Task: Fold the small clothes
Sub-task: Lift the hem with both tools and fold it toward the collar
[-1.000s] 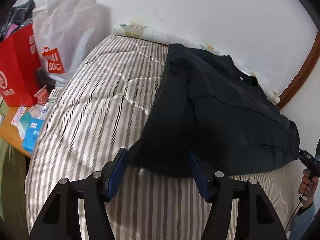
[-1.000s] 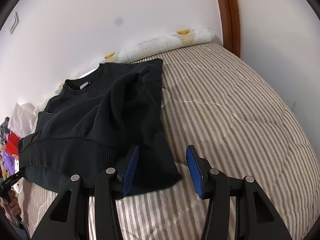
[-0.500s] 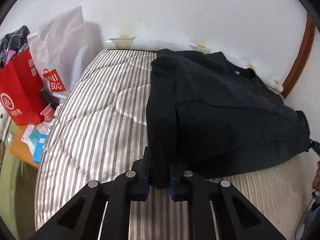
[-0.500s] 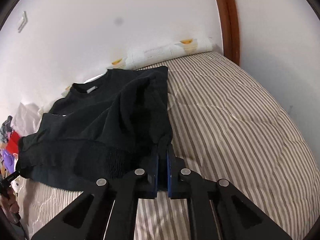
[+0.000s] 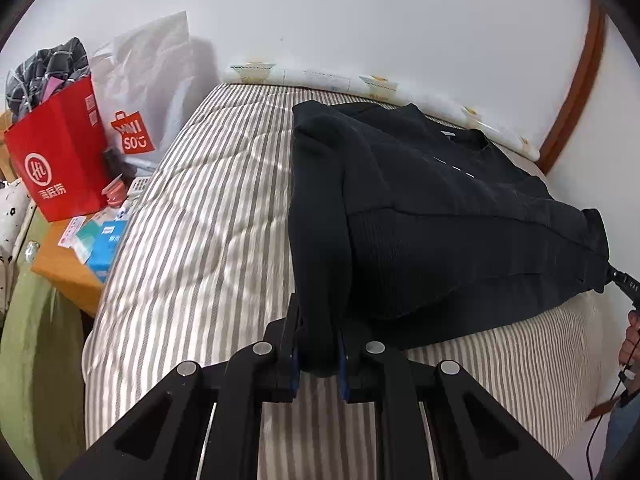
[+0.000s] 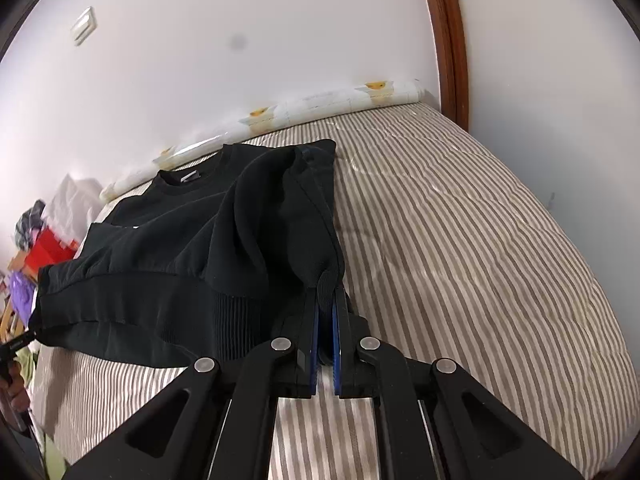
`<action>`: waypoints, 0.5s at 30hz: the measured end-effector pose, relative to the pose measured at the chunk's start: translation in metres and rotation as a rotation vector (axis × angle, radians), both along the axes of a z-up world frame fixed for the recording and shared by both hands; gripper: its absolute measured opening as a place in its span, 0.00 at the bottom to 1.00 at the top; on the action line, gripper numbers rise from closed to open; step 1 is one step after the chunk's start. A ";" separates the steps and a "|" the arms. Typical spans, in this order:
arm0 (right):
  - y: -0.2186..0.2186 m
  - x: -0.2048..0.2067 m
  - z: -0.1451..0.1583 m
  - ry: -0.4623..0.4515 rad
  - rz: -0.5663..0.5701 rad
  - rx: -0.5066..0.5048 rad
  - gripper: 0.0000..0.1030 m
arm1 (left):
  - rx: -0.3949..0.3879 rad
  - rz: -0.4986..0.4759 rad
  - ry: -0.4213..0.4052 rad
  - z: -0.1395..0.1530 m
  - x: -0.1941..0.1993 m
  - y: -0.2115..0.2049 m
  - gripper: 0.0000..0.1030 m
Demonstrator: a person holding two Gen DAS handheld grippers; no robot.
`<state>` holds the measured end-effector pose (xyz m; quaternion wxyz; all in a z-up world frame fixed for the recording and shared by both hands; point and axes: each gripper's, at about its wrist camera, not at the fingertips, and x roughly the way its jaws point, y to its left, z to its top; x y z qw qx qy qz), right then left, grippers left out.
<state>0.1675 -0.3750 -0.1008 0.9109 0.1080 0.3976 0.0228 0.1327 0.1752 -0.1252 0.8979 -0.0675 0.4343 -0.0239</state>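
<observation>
A black sweatshirt lies on a striped bed, its sleeves folded in over the body and its neck toward the wall. My left gripper is shut on the bunched hem corner at the garment's left side, lifting it off the quilt. In the right wrist view the same sweatshirt stretches leftward, and my right gripper is shut on the opposite hem corner, a thin fold pinched between the blue pads. The hem hangs taut between the two grips. The other gripper's tip shows at the right edge.
A red paper bag and a white shopping bag stand on a wooden bedside table left of the bed. A patterned roll lines the wall. A brown wooden frame rises at the right.
Both grippers went from open around the hem corners to shut on them, then pulled back and up, raising the hem off the quilt.
</observation>
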 end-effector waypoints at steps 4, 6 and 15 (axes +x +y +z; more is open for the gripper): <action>0.004 -0.028 -0.001 -0.007 0.029 -0.041 0.05 | 0.010 -0.018 0.011 -0.003 -0.022 0.003 0.13; 0.007 -0.027 -0.003 0.003 0.027 -0.070 0.06 | 0.004 -0.003 0.019 -0.005 -0.021 0.003 0.15; 0.033 -0.053 0.032 -0.067 -0.003 -0.139 0.24 | 0.052 0.047 -0.064 0.019 -0.052 0.000 0.37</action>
